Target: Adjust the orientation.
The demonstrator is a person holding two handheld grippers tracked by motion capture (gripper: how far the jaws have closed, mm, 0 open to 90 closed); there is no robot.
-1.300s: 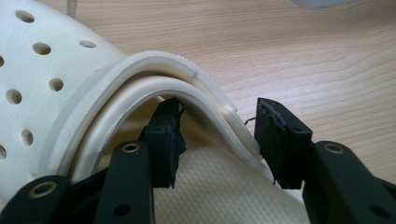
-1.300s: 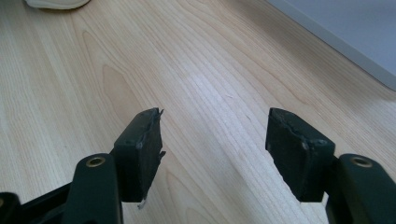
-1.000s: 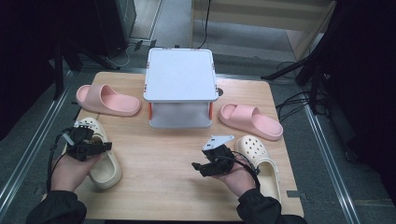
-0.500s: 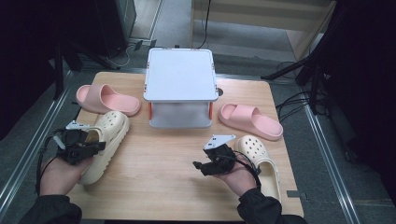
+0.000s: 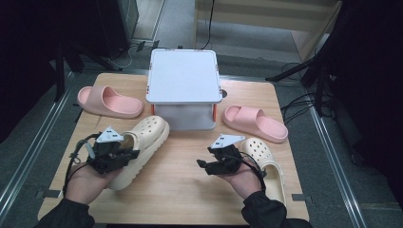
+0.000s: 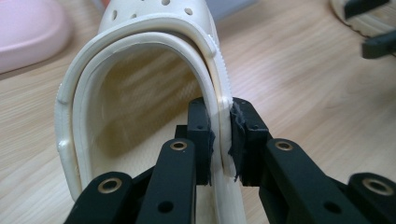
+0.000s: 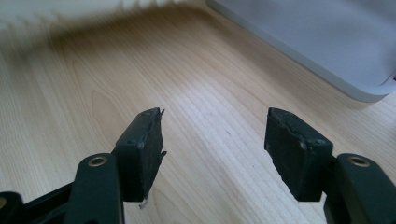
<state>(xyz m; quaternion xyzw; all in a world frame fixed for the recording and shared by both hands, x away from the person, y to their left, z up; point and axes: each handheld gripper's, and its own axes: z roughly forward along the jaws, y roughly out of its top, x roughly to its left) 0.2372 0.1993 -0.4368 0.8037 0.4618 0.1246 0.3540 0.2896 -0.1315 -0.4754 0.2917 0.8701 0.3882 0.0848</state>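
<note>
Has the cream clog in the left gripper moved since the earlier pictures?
Yes. The cream clog, clamped by the left gripper, has swung toward the white box; its toe now points at the box, away from the table's left edge.

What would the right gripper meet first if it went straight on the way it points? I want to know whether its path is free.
The right gripper, jaws open and empty, points across bare table toward the cream clog that the left gripper holds; probably that clog's sole, though depth is unclear.
</note>
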